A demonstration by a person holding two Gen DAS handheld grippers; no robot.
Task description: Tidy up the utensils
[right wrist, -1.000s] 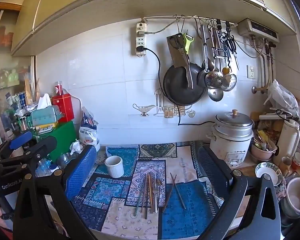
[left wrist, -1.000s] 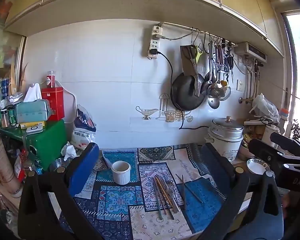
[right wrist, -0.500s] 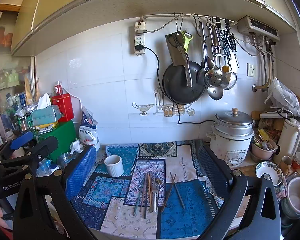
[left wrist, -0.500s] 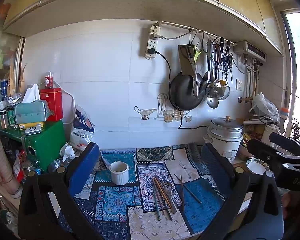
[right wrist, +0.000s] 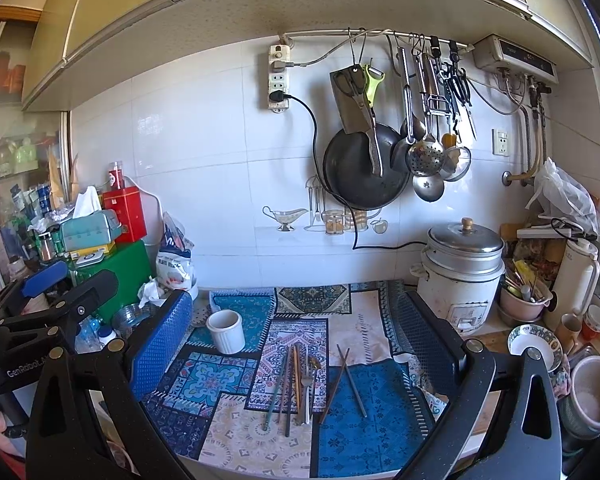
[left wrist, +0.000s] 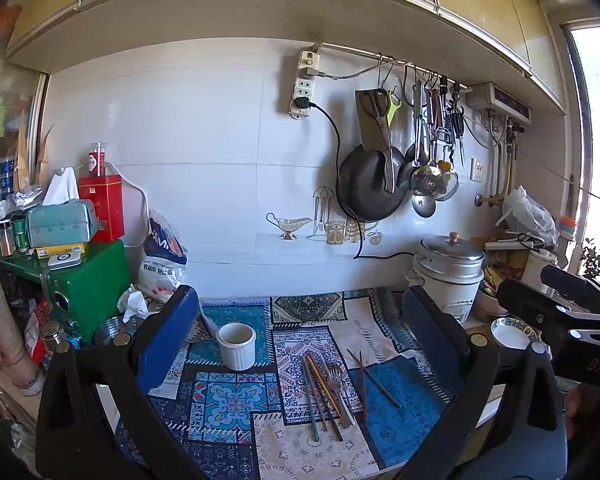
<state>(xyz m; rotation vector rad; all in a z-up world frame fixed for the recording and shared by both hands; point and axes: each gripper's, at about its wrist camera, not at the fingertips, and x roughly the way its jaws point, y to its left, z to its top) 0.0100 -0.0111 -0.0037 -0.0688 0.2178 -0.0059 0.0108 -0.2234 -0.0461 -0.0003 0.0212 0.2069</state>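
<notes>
A white ceramic cup (left wrist: 236, 345) (right wrist: 225, 331) stands on the patterned mat (left wrist: 228, 396) (right wrist: 204, 380), left of centre. A bundle of chopsticks and a fork (left wrist: 324, 392) (right wrist: 296, 384) lies on the mat in the middle. A crossed pair of chopsticks (left wrist: 370, 380) (right wrist: 346, 382) lies just to its right. My left gripper (left wrist: 300, 332) is open and empty, held well above and short of the mat. My right gripper (right wrist: 296, 328) is open and empty, likewise back from the utensils. Each gripper shows at the edge of the other's view.
A rice cooker (right wrist: 462, 268) stands at the back right with a patterned bowl (right wrist: 534, 346) and cups beside it. A green box (left wrist: 88, 280) with tins and tissues fills the left. A wok and ladles (right wrist: 360, 168) hang on the wall.
Both grippers have shifted slightly; the view has drifted a little, with the counter sitting marginally lower and nearer. Nothing on the mat has moved.
</notes>
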